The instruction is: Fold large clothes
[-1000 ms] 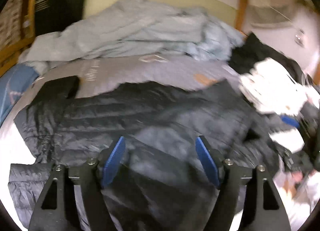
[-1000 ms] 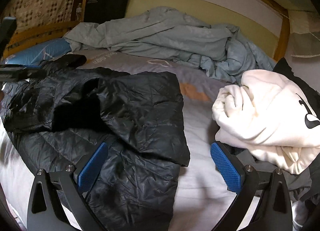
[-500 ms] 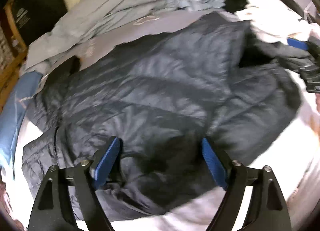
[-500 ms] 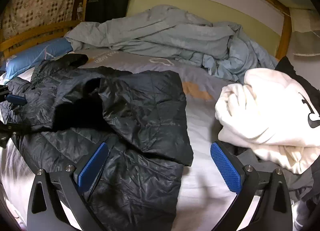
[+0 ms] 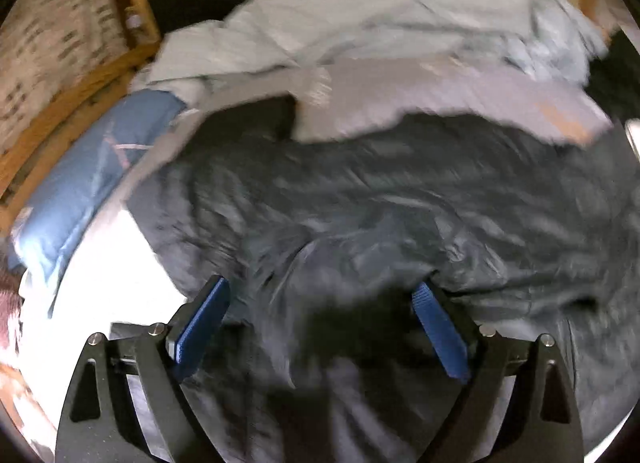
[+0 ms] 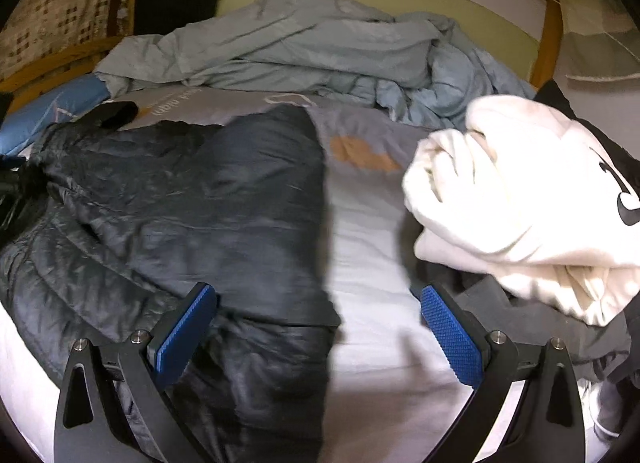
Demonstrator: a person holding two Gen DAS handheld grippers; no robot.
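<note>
Bed (image 6: pixel 372 347) carrying the garments; dark quilted jacket (image 6: pixel 192 199) spread across its left and near part, one panel folded over its middle; cream sweatshirt (image 6: pixel 516 203) bunched at right, apart from the jacket; crumpled pale-blue duvet (image 6: pixel 304 51) along the far side; blue pillow (image 5: pixel 92 183) at far left. Left gripper (image 5: pixel 320 327) over the jacket, jaws wide and just opened further, pads clear of the fabric; right gripper (image 6: pixel 316 331) also wide, spanning the jacket's right edge and bare sheet, gripping nothing. No containers visible.
</note>
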